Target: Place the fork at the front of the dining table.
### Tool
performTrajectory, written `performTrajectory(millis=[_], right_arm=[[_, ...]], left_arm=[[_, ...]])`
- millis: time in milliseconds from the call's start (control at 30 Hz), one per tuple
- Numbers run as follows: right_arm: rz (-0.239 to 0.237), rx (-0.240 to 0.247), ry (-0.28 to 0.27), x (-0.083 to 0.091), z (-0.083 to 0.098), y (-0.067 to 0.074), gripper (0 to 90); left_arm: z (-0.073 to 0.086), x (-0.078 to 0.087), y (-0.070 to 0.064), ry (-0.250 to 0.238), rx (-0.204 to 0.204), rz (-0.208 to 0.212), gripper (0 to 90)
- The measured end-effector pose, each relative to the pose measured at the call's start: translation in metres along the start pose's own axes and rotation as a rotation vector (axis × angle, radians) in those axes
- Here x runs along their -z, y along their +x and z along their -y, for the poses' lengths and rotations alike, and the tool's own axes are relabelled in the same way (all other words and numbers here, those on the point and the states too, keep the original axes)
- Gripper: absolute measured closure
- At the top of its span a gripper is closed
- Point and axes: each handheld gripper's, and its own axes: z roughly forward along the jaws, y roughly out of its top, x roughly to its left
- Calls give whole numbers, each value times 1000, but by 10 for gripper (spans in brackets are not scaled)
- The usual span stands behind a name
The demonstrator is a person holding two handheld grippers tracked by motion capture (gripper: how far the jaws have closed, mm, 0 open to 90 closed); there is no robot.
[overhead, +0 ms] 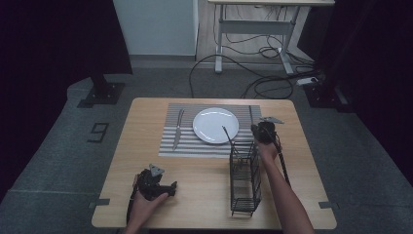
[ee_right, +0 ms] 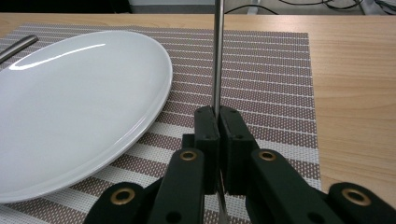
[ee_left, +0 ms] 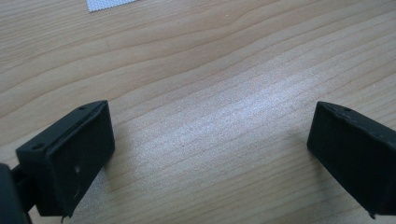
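Right gripper [ee_right: 217, 122] clamped on thin steel utensil [ee_right: 217, 56], upright, slim shiny handle, left gripper [ee_left: 210, 140] wide apart, holding nothing

Left gripper [overhead: 168, 187]: black, chunky body, grey three-cornered plate on top at 12 o'clock, black cable trailing toward 7 o'clock. Jaws: thick black blocks, flat faces, small holes in top edges.

Right gripper [ee_right: 217, 122]: black too, grey plate at 1 o'clock, black cable running along forearm toward 5 o'clock. Jaws: slim black blocks on black links, brass-coloured rings at link joints, small screw holes.

Forearms bare, no sleeves seen.
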Motion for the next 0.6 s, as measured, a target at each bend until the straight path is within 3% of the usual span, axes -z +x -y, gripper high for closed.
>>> performTrajectory(millis=[167, 333, 600], right_arm=[[3, 20, 11, -5, 0, 2, 867], [-1, -20, 33, -11, 5, -2, 865], [31, -17, 82, -20, 12, -3, 867]], left_arm=[[0, 0, 0, 0, 0, 0, 6], [0, 0, 0, 0, 0, 0, 7], [0, 0, 0, 0, 0, 0, 6]])
